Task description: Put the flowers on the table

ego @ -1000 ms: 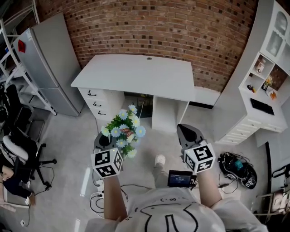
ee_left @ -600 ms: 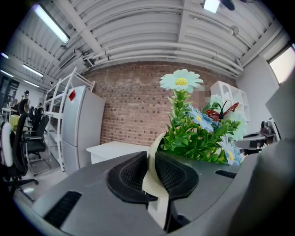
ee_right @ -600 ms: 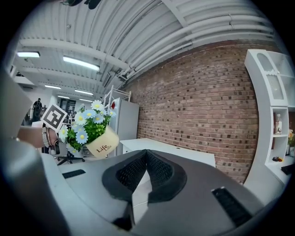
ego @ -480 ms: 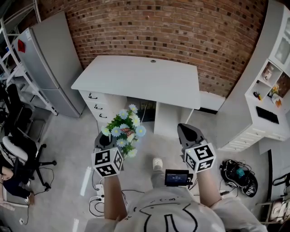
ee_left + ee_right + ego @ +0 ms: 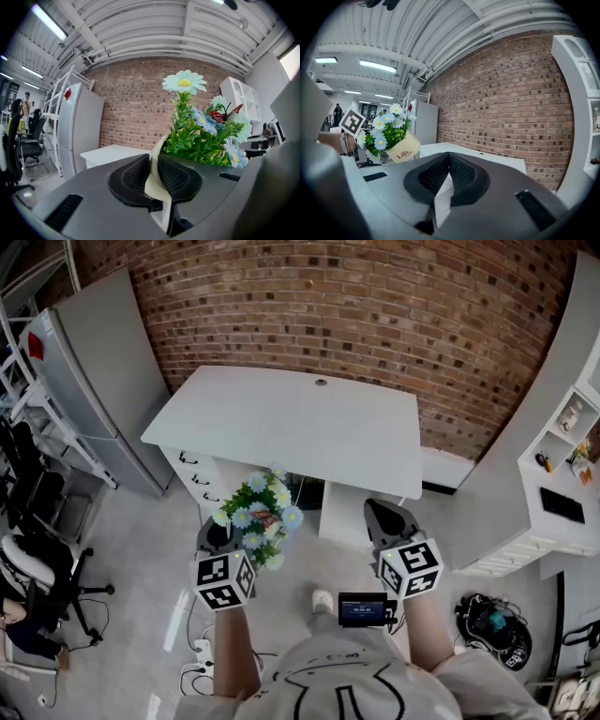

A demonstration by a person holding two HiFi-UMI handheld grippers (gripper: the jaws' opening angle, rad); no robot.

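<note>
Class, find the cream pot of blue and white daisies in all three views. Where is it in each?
Head view: cream pot of blue and white daisies, left of centre, at the left gripper.
Left gripper view: pot right of centre, rim pinched between the jaws.
Right gripper view: pot at left, tilted.
Shared landmark: the white desk.

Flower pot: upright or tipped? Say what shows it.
Tipped: in the right gripper view the flower pot leans sideways, its rim pinched in the left claw.
</note>
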